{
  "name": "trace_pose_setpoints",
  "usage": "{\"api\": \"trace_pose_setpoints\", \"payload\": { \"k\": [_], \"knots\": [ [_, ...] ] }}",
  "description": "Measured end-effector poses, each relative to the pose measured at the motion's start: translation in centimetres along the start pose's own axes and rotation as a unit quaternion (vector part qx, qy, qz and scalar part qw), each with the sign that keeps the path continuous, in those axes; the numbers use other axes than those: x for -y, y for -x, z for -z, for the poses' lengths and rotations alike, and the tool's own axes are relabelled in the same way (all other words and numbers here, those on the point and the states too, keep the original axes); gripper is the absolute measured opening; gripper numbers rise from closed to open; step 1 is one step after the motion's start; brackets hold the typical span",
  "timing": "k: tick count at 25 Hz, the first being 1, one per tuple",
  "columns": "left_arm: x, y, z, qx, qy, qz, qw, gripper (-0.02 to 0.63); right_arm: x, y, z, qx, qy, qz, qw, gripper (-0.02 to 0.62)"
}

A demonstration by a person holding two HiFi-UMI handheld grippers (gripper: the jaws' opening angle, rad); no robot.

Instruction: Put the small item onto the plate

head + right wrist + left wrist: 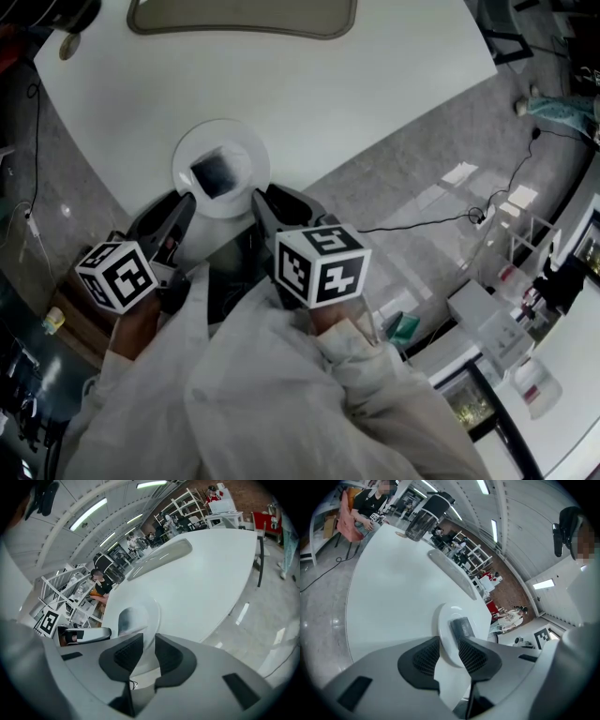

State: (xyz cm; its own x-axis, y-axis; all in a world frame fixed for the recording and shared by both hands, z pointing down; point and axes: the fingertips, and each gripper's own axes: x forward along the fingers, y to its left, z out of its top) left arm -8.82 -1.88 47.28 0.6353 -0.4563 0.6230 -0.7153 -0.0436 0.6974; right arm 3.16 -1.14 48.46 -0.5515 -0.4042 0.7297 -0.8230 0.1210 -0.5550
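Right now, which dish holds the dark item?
The near, round white plate, under the small dark item; the long oval tray lies far across the white table.

Left gripper, jaws slightly apart, right gripper, jaws slightly apart, the 2 held side by side

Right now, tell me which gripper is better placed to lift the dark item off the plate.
Left, narrowly. The left gripper is open, and the dark item on the plate lies almost straight ahead of its jaws. The right gripper, also open, sees it off to one side.
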Motion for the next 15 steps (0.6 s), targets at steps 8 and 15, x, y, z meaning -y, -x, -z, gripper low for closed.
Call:
{"api": "trace_pose_setpoints", "payload": {
  "k": [8,15],
  "knots": [
    [-0.11,-0.53,-0.21,-0.001,-0.011,-0.01,0.9999,0.118,0.38,-0.26,-0.48,0.002,-0.004,0.002,1.0,0.077],
    [-0.64,-0.44,0.01,-0.009,-0.032,-0.033,0.9989,0.069,0.36,-0.2,-0.37,0.019,-0.006,0.006,1.0,0.077]
  ]
}}
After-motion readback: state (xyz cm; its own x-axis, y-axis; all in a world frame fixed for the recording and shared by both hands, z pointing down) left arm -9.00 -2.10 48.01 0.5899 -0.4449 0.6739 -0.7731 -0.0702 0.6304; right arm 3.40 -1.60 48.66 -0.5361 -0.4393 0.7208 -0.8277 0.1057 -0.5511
